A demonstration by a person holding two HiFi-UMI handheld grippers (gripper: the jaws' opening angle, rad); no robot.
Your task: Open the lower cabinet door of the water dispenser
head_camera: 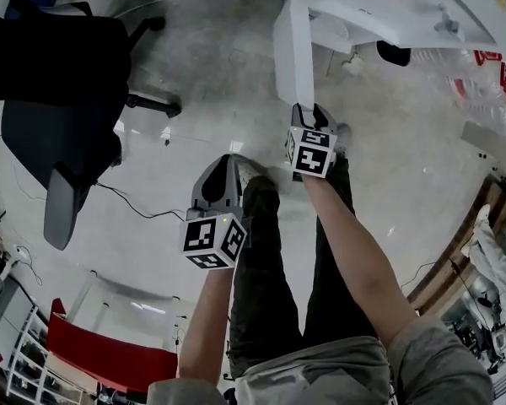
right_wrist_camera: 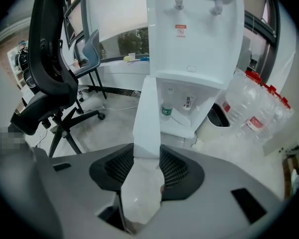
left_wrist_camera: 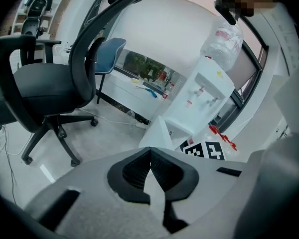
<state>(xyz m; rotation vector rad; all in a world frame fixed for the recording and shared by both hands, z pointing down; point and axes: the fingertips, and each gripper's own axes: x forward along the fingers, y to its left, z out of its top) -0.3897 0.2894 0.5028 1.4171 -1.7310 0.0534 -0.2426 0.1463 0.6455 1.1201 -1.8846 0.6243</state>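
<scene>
The white water dispenser (head_camera: 405, 7) stands at the top right of the head view. Its lower cabinet door (head_camera: 293, 49) is swung out toward me. My right gripper (head_camera: 310, 110) is shut on the door's free edge. In the right gripper view the door edge (right_wrist_camera: 148, 113) sits between the pads, and the open cabinet behind it holds a small bottle (right_wrist_camera: 166, 109). My left gripper (head_camera: 222, 165) hangs lower left of the door, over the floor, shut on nothing. From the left gripper view (left_wrist_camera: 150, 153) the dispenser (left_wrist_camera: 204, 98) and door (left_wrist_camera: 159, 133) lie ahead.
A black office chair (head_camera: 59, 83) stands on the left, close to the left gripper. Large water bottles (head_camera: 481, 91) lie right of the dispenser, with a dark bin (head_camera: 394, 53) beside it. The person's legs (head_camera: 270, 268) stand below the grippers. Red shelving (head_camera: 110, 353) is at the lower left.
</scene>
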